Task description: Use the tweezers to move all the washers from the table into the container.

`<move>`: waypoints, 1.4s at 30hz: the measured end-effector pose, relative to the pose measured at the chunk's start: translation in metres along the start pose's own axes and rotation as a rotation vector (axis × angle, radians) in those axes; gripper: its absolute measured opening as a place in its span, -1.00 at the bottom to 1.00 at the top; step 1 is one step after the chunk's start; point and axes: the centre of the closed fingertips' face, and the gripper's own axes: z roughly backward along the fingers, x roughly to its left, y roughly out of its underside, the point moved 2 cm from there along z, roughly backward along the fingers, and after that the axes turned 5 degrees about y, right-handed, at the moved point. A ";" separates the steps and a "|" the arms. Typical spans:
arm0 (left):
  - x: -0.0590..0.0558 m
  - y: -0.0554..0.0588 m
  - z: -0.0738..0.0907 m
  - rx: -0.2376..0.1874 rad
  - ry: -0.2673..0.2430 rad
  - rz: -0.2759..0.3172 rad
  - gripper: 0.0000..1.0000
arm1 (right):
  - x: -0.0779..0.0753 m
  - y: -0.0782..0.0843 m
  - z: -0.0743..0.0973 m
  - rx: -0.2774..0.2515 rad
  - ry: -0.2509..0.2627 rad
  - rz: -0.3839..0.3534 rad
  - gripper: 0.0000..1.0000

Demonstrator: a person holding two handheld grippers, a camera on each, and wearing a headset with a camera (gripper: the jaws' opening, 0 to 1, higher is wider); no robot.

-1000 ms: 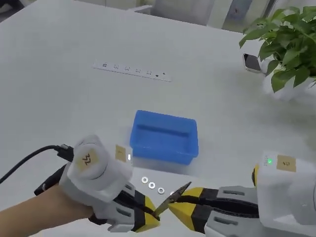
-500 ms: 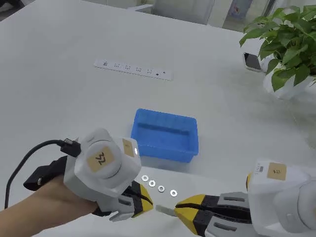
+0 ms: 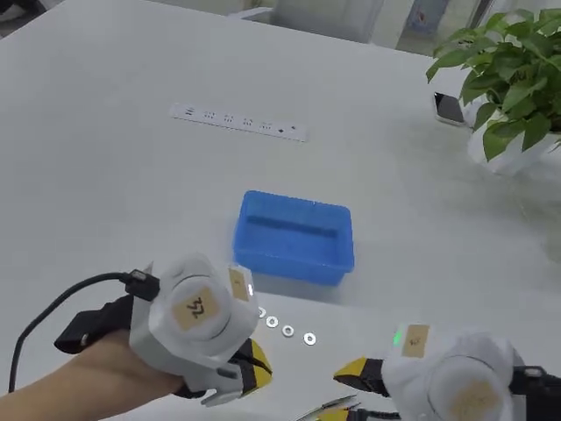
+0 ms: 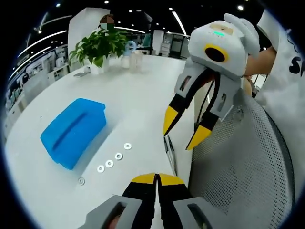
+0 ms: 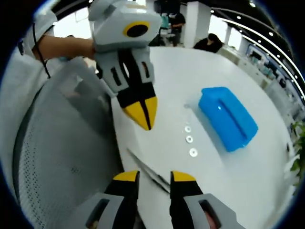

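Observation:
Metal tweezers (image 5: 148,172) lie flat on the white table near its front edge, between the jaws of my open right gripper (image 5: 155,177). The left gripper view has the tweezers (image 4: 169,153) under the right gripper (image 4: 177,141). My left gripper (image 4: 155,179) is shut and empty, just left of the tweezers (image 3: 329,408). Several washers (image 3: 288,331) lie in a row in front of the blue container (image 3: 295,237). In the head view the left gripper (image 3: 261,373) and right gripper (image 3: 344,390) sit low, nearer me than the washers.
A white power strip (image 3: 238,123) lies beyond the container. A potted plant (image 3: 508,70) and a phone (image 3: 449,107) stand at the far right. A grey mesh chair back (image 4: 238,157) is close behind the table's front edge.
The tweezers, held up between the two grippers a second ago, now lie on the table. The right gripper has rolled and drawn back over them, open. The left gripper moved slightly left.

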 end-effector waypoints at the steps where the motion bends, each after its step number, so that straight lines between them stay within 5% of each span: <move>1: -0.001 0.002 -0.001 0.003 0.002 0.004 -1.00 | 0.001 0.004 -0.005 0.029 0.002 0.040 -0.59; 10: 0.001 0.010 0.000 0.030 -0.016 0.013 -1.00 | -0.002 0.010 -0.029 0.143 -0.009 0.365 -0.69; 14: 0.001 0.012 0.001 0.025 -0.015 0.025 -1.00 | 0.004 0.013 -0.032 0.159 -0.054 0.396 -0.81; 15: 0.002 0.012 0.001 0.022 -0.017 0.029 -1.00 | 0.001 0.011 -0.033 0.153 -0.030 0.382 -0.83; 21: 0.002 0.014 0.001 -0.004 0.005 0.054 -1.00 | 0.003 0.014 -0.033 0.140 -0.082 0.410 -0.94; 28: -0.003 0.011 0.001 -0.042 0.065 0.073 -0.70 | 0.006 0.006 -0.024 0.071 -0.089 0.392 -0.96; 32: -0.010 0.014 0.001 -0.025 0.102 0.028 -0.73 | 0.009 -0.006 -0.011 0.001 -0.082 0.313 -0.96; 38: -0.011 0.014 0.000 -0.019 0.090 -0.006 -0.94 | 0.011 -0.018 0.008 -0.069 -0.083 0.235 -0.96; 42: -0.013 0.006 0.004 -0.036 0.089 -0.007 -1.00 | 0.012 -0.018 0.013 -0.078 -0.074 0.243 -0.96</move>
